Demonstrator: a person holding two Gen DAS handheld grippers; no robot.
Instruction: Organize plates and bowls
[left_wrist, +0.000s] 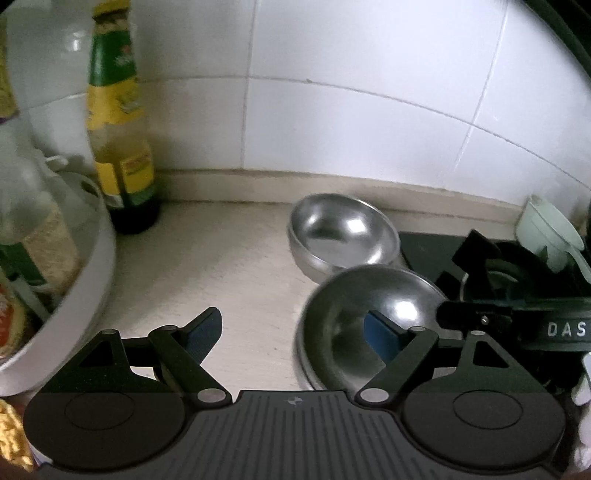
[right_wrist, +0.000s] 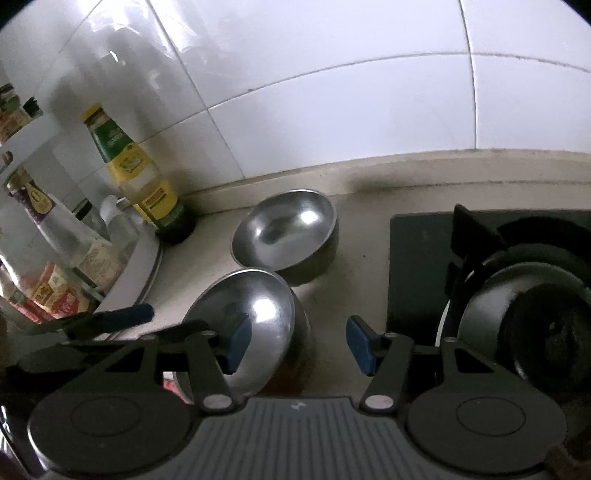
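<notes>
- Left gripper (left_wrist: 295, 332) stands spread wide over the pale counter (left_wrist: 229, 266), nothing pinched; its left pad hangs over bare counter, its right pad sits inside the rim of the near steel bowl (left_wrist: 369, 325).
- Whether that right pad touches the metal, I cannot tell.
- That near bowl lies just ahead and to the right of the left gripper, tilted up on its edge.
- Beyond it, further ahead and touching or all but touching its rim, is the far steel bowl (left_wrist: 343, 236), close to the tiled wall (left_wrist: 369, 110).
- Well off to the left gripper's left: a green-and-yellow labelled bottle (left_wrist: 122, 147) upright near the wall, and a white round tub (left_wrist: 85, 266) holding jars.
- Over to the right gripper (right_wrist: 295, 343): jaws part open and widening, the gap between them over bare counter.
- Its left pad overlaps the near bowl's right rim; contact is not clear, and nothing is gripped.
- From this side the far bowl stands straight ahead, the bottle ahead-left beside it.
- To the right gripper's right, just beside its right finger (right_wrist: 360, 343), is the black stove top (right_wrist: 417, 266) with a dark pot (right_wrist: 524, 317) on the burner.
- The left gripper's blue-tipped finger pokes in at far left.
</notes>
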